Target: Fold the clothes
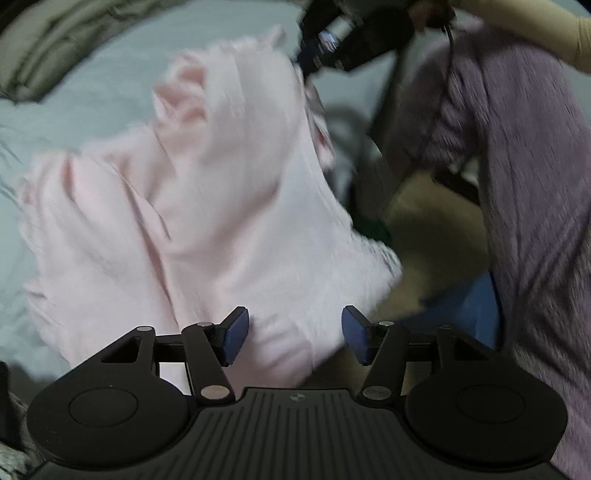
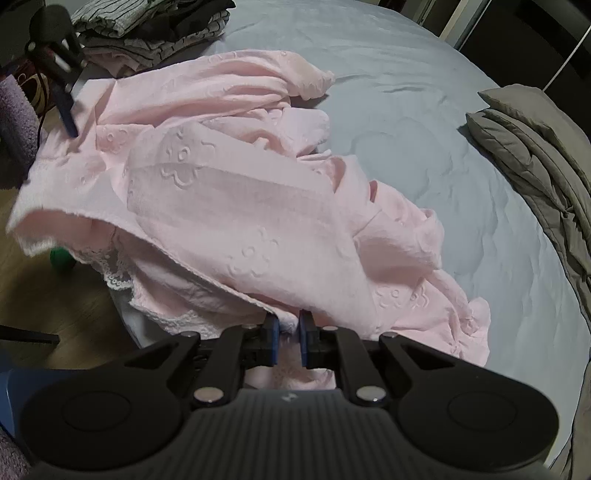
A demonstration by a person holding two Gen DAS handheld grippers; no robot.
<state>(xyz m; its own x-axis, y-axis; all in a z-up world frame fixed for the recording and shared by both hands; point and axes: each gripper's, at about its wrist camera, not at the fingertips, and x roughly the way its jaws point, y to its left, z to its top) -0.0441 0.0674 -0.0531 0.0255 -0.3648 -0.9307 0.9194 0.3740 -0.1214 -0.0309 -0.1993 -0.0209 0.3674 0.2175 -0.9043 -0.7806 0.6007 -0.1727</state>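
Observation:
A crumpled pale pink garment with embossed flowers and a lace hem lies on the light blue bed sheet, part of it hanging over the bed's edge. My right gripper is shut on a fold of its near edge. In the blurred left wrist view the pink garment fills the middle. My left gripper hovers just above it, jaws wide apart with nothing between them. The right gripper shows at the cloth's far edge, and the left gripper at the garment's far left corner.
A stack of folded striped and dark clothes sits at the bed's far corner. A grey quilt lies along the right side. Beside the bed are a wooden floor, a green ball and the person's purple fleece clothing.

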